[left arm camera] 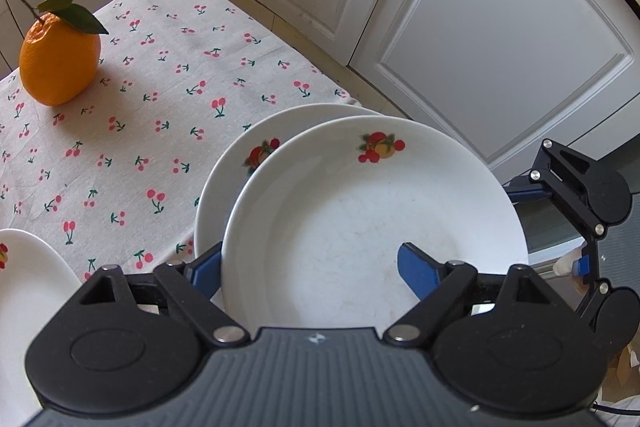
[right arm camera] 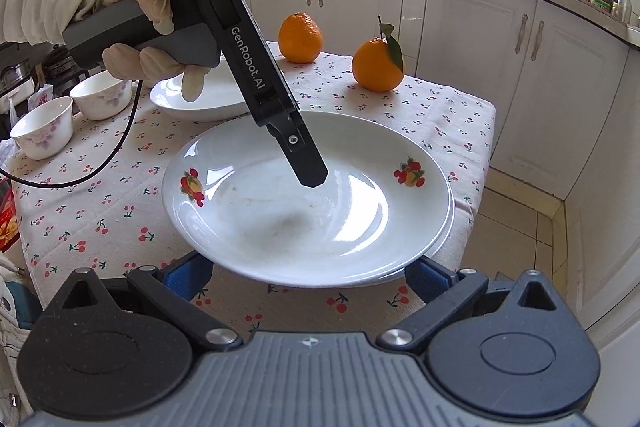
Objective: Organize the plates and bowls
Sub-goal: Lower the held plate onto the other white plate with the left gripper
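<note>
The left gripper (left arm camera: 310,273) stands spread, one finger (left arm camera: 208,273) outside the top plate's (left arm camera: 372,219) rim, the other inside, neither pressing. It should probably release cleanly once the plate nests on the lower plate (left arm camera: 236,171). The right gripper (right arm camera: 308,277) waits spread just under the near rim.

The plates (right arm camera: 308,203) look like glossy white glazed ceramic, with faint scuffs in the well. The desk (right arm camera: 120,211) wears a matt woven cloth printed with cherries. The oranges (right arm camera: 378,65) have dimpled skin. The cabinet doors (left arm camera: 500,27) are smooth, satin white.
</note>
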The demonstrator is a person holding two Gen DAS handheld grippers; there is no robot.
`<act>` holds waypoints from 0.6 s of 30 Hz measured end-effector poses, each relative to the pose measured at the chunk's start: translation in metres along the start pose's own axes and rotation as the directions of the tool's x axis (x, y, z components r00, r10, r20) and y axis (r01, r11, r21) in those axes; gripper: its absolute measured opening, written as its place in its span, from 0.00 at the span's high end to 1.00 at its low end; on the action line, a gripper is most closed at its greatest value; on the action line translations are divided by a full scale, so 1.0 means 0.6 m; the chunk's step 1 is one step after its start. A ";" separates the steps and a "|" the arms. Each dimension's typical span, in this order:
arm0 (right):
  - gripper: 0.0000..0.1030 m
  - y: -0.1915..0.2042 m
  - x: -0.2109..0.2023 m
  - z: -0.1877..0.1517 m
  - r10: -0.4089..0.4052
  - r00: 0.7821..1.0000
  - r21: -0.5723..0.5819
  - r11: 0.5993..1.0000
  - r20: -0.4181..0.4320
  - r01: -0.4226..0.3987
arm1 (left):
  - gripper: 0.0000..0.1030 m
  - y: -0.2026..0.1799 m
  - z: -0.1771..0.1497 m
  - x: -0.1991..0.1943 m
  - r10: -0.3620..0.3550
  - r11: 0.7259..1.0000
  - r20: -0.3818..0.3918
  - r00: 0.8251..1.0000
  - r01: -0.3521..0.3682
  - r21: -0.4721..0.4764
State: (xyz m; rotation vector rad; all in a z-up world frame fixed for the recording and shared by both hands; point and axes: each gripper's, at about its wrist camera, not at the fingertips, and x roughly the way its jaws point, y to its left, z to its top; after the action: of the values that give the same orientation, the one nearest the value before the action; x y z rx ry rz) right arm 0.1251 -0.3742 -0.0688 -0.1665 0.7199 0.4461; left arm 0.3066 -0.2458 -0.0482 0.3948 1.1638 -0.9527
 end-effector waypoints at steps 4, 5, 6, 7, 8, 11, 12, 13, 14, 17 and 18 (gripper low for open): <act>0.00 -0.004 0.001 -0.001 -0.006 1.000 0.007 1.000 0.000 0.006 | 0.14 0.004 0.002 0.010 -0.001 1.000 -0.006 1.000 0.001 -0.007; 0.00 -0.005 0.001 -0.001 -0.008 1.000 0.009 1.000 -0.002 0.008 | 0.14 0.004 0.002 0.010 -0.001 1.000 -0.008 1.000 0.001 -0.008; 0.00 -0.005 0.001 -0.001 -0.009 1.000 0.009 1.000 -0.002 0.009 | 0.14 0.005 0.002 0.011 -0.002 1.000 -0.006 1.000 0.002 -0.009; 0.00 -0.006 0.001 -0.001 -0.010 1.000 0.009 1.000 -0.004 0.010 | 0.14 0.005 0.002 0.012 -0.003 1.000 -0.006 1.000 0.003 -0.010; 0.00 -0.006 0.001 -0.001 -0.012 1.000 0.009 1.000 -0.004 0.012 | 0.14 0.006 0.003 0.013 -0.003 1.000 -0.006 1.000 0.003 -0.010; 0.00 -0.007 0.001 -0.002 -0.015 1.000 0.010 1.000 -0.005 0.015 | 0.14 0.006 0.004 0.015 -0.003 1.000 -0.005 1.000 0.002 -0.009; 0.00 -0.007 0.001 -0.003 -0.017 1.000 0.010 1.000 -0.005 0.017 | 0.14 0.005 0.005 0.015 -0.001 1.000 -0.006 1.000 0.001 -0.008; 0.00 -0.008 0.001 -0.004 -0.019 1.000 0.011 1.000 -0.005 0.019 | 0.14 0.005 0.005 0.015 0.000 1.000 -0.007 1.000 0.000 -0.006; 0.00 -0.009 0.001 -0.004 -0.021 1.000 0.012 1.000 -0.005 0.021 | 0.14 0.005 0.006 0.017 0.001 1.000 -0.007 1.000 -0.001 -0.005; 0.00 -0.011 0.001 -0.003 -0.027 1.000 0.011 1.000 -0.004 0.027 | 0.14 0.005 0.008 0.017 0.001 1.000 -0.008 1.000 -0.001 -0.005; 0.00 -0.011 0.001 -0.003 -0.027 1.000 0.011 1.000 -0.004 0.027 | 0.14 0.005 0.009 0.018 0.001 1.000 -0.009 1.000 -0.001 -0.003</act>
State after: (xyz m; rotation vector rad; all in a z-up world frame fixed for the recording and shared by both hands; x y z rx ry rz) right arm 0.1272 -0.3803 -0.0709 -0.1663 0.7229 0.4157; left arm 0.3131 -0.2527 -0.0565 0.3974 1.1730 -0.9491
